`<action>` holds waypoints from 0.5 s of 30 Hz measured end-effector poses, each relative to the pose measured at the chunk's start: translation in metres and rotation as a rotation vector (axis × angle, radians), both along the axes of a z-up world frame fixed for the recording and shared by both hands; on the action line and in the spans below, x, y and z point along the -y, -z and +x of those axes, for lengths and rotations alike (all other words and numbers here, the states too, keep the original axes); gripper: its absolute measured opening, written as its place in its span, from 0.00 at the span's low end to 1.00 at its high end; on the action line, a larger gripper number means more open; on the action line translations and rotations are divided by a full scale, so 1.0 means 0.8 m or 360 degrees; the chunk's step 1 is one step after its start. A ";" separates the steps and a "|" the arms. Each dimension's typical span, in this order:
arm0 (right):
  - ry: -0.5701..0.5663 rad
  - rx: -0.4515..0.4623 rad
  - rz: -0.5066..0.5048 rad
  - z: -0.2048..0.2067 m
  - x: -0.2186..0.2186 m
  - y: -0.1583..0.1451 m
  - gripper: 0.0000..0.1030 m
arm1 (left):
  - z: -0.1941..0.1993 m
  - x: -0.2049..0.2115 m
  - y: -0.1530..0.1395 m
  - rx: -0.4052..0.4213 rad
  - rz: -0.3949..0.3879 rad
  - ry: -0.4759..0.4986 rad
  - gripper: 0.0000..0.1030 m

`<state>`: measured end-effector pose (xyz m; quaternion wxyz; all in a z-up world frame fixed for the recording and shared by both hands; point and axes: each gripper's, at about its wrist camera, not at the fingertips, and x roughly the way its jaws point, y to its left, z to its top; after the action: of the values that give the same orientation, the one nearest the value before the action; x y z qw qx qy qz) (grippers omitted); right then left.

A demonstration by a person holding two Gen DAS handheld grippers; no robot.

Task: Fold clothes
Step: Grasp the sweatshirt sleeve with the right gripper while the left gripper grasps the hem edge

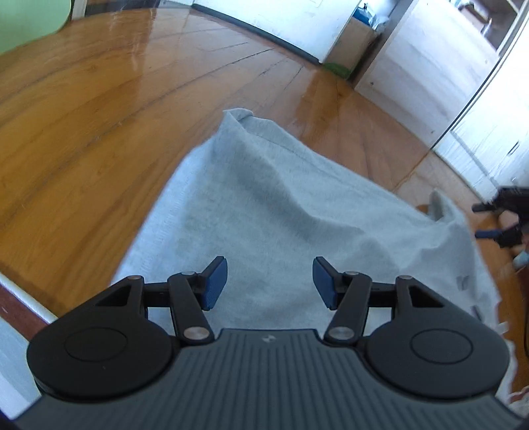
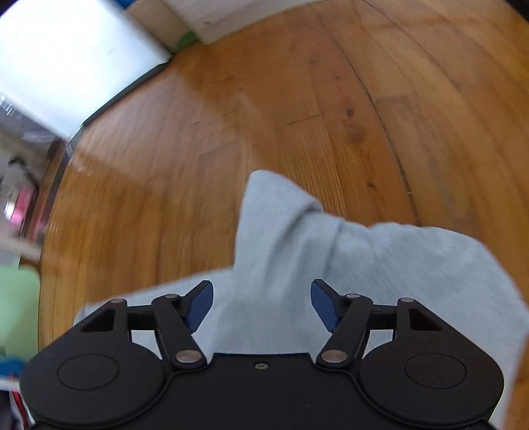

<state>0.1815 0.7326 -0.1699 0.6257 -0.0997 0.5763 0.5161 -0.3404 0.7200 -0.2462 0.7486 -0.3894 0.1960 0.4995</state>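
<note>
Left gripper (image 1: 269,281) is hanging over the grey garment (image 1: 271,211) with its jaws spread wide apart and nothing between the blue pads (image 1: 215,284). Its own camera is showing the cloth lying rumpled on the wooden floor (image 1: 99,115), running away from the fingers to a far corner that is curling up. At the right edge of this view the right gripper (image 1: 489,220) is coming in dark and blurred, just beside a raised fold of the fabric, its two fingers standing apart. Beyond, a white wall (image 1: 281,16) and a pale cabinet (image 1: 413,76) are bordering the floor.

Right gripper (image 2: 261,304), seen from its own camera, is likewise hovering with jaws wide and holding nothing. Here the garment (image 2: 380,264) is spreading beneath and to the right, with one pointed flap reaching forward onto the boards (image 2: 297,99). This view is not showing the other gripper; it is showing instead a green object (image 2: 18,307) at the left edge and blurred clutter above it.
</note>
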 end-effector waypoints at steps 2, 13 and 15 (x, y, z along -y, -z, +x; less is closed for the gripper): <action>-0.0011 0.0152 -0.0060 -0.008 -0.024 0.021 0.68 | -0.008 -0.008 0.002 -0.0035 -0.0009 -0.0046 0.55; -0.0227 0.0861 0.0548 -0.074 0.042 -0.001 0.02 | -0.020 -0.086 -0.033 -0.0105 0.0057 -0.0017 0.66; -0.0168 0.0845 0.0593 -0.078 0.054 -0.006 0.02 | -0.014 -0.123 -0.039 -0.0105 0.0031 0.0016 0.70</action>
<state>0.1192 0.6891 -0.1655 0.7339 -0.1443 0.2828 0.6004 -0.3519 0.8184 -0.2150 0.7480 -0.3643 0.2177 0.5102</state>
